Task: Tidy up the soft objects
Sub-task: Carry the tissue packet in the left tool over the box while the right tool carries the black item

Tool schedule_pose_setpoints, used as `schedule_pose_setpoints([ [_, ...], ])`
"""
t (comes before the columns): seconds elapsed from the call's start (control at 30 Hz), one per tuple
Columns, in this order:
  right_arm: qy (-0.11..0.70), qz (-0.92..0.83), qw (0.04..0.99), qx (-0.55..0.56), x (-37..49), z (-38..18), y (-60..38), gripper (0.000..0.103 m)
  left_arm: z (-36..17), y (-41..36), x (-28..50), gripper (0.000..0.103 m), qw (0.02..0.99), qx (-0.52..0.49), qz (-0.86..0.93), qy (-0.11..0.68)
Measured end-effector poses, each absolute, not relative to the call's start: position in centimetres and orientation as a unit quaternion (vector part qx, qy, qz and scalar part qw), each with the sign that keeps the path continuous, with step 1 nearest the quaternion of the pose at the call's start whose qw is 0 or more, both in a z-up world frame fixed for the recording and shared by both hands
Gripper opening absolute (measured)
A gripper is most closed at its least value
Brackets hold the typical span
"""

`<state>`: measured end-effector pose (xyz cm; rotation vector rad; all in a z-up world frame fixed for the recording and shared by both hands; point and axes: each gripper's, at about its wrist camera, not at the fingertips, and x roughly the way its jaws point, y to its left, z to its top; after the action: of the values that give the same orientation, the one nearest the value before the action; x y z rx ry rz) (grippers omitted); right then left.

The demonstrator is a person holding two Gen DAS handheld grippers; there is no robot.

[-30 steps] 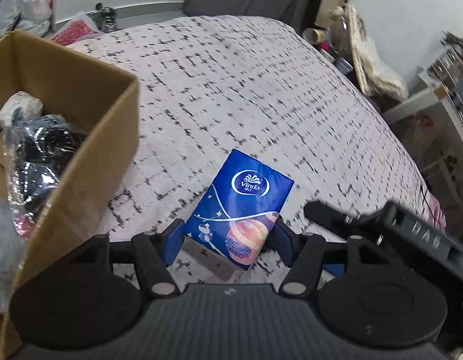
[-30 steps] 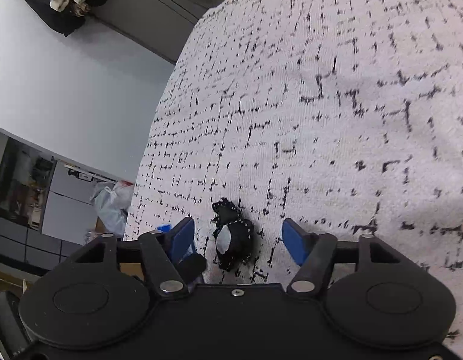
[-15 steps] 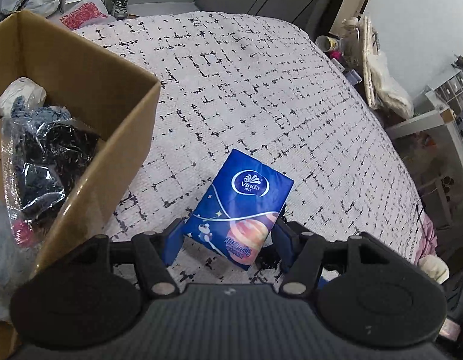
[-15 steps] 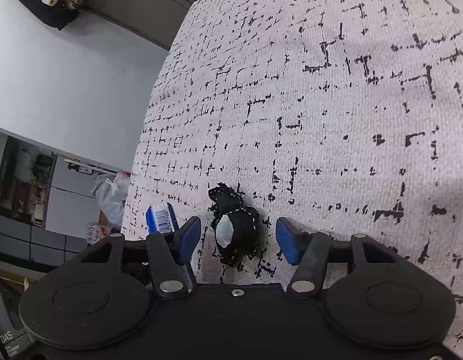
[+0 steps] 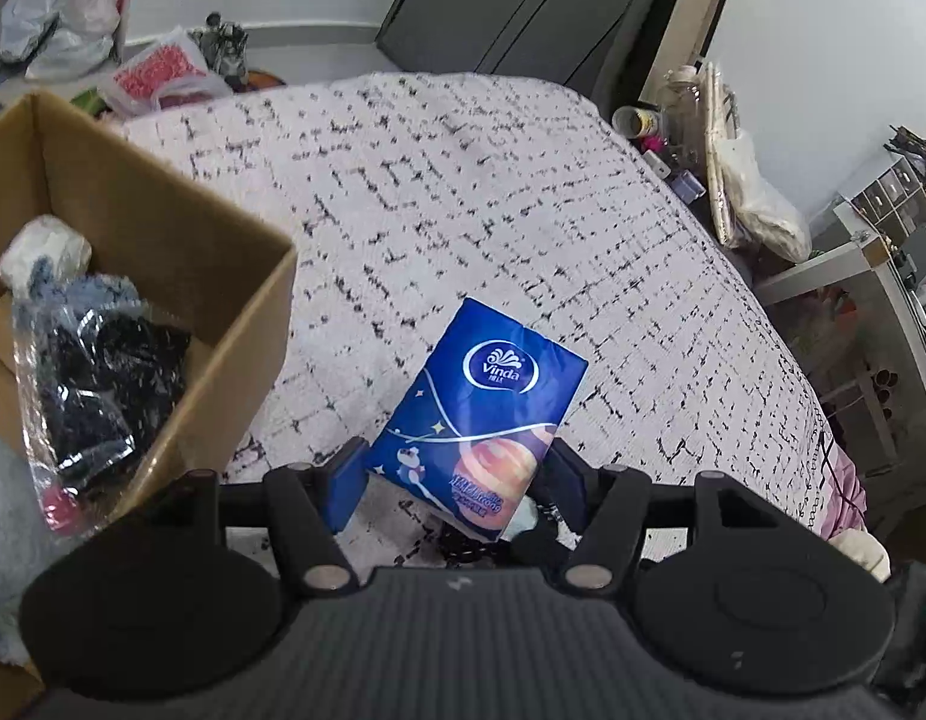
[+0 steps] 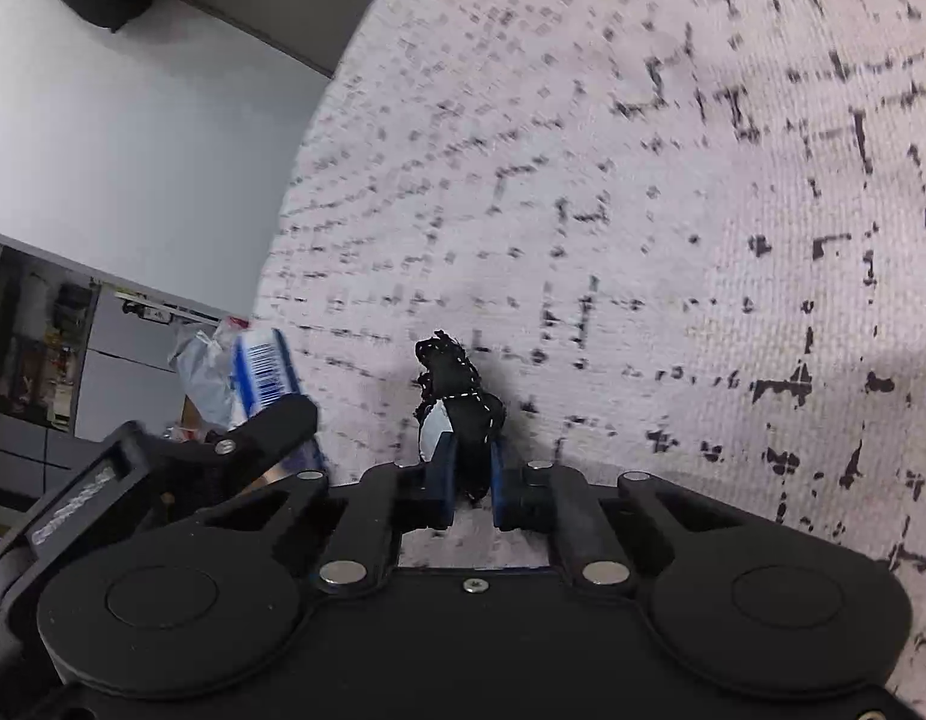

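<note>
My left gripper (image 5: 456, 471) is shut on a blue Vinda tissue pack (image 5: 484, 414) and holds it above the bed, just right of the cardboard box (image 5: 222, 276). The pack also shows in the right wrist view (image 6: 264, 369), at the left, with the left gripper under it. My right gripper (image 6: 469, 468) is shut on a small black fabric pouch with white stitching (image 6: 459, 396), low over the bedspread (image 6: 703, 210). The pouch shows dimly under the tissue pack in the left wrist view (image 5: 463, 543).
The box holds a plastic bag of dark clothing (image 5: 96, 372) and a white bundle (image 5: 42, 249). Bags (image 5: 156, 69) lie on the floor beyond the bed. A cluttered shelf (image 5: 883, 276) and bags (image 5: 751, 192) stand along the bed's right side.
My right gripper has shut on the black pouch, which lay between its open fingers before. My left gripper has lifted the tissue pack higher, with more of the box in view.
</note>
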<state>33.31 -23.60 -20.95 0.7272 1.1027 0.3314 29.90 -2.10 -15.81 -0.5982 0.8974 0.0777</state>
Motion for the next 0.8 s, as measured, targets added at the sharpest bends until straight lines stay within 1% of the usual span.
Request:
schedule_pose_setpoints([
  [0.37, 0.466, 0.132, 0.812, 0.325, 30.2, -16.8, -25.1, 0.011, -11.7, -1.1, 28.3, 0.062, 0.873, -0.278, 0.030, 0.400],
  [0.8, 0.417, 0.146, 0.839, 0.317, 25.6, -12.3, -25.0, 0.011, -9.0, 0.6, 22.9, 0.062, 0.879, -0.265, 0.024, 0.397],
])
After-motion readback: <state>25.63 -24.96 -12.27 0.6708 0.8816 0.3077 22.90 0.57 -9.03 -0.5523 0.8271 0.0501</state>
